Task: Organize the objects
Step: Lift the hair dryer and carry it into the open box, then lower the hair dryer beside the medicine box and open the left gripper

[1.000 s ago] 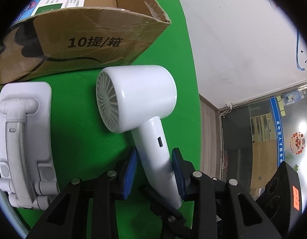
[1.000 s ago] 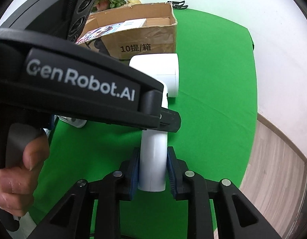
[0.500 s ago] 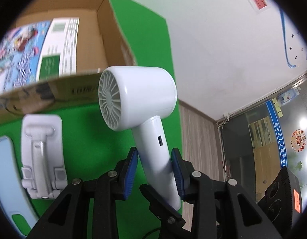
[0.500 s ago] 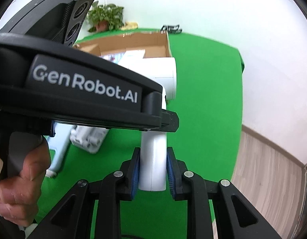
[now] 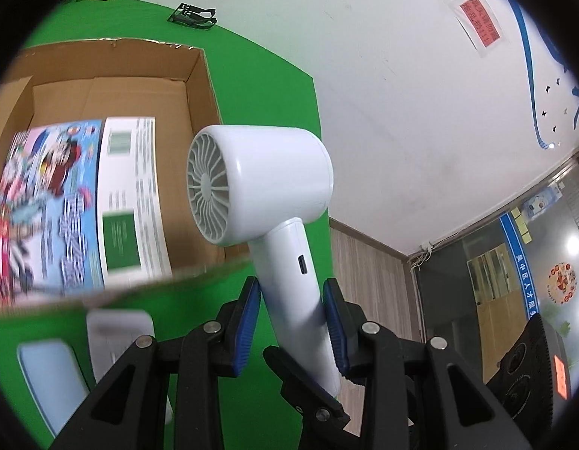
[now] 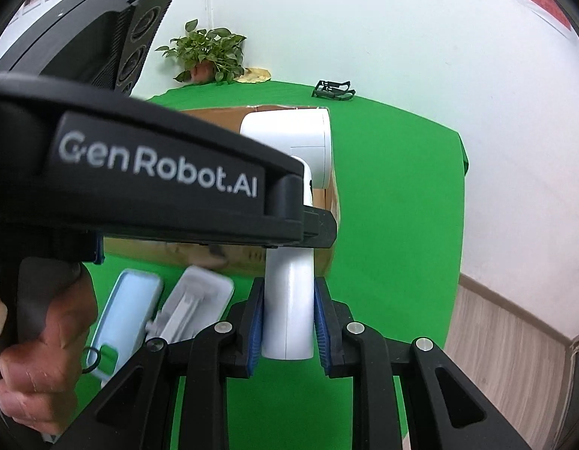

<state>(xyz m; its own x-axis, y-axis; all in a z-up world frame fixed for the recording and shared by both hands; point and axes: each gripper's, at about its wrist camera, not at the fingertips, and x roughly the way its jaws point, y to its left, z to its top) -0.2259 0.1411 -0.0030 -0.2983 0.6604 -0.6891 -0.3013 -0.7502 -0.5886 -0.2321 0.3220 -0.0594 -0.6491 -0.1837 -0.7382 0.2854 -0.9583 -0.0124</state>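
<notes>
A white hair dryer (image 5: 259,187) hangs in the air, its grille end facing left and its handle pointing down toward me. My left gripper (image 5: 292,318) is shut on the handle, blue pads on both sides. In the right wrist view my right gripper (image 6: 288,322) is shut on the lower end of the same hair dryer (image 6: 289,292). The left tool's black housing (image 6: 158,172) crosses that view and hides part of the dryer. An open cardboard box (image 5: 199,86) stands just behind the dryer, with a colourful printed pack (image 5: 64,206) lying inside.
A white folded stand (image 6: 199,300) and a light blue case (image 6: 128,307) lie on the green cloth (image 6: 402,206) in front of the box. A black clip (image 6: 332,90) and a potted plant (image 6: 206,52) sit at the far edge. A hand (image 6: 38,356) grips the left tool.
Both grippers have risen with the hair dryer held between them. The box's near wall has dropped in the views, so its inside now shows. The stand and case have sunk lower in frame.
</notes>
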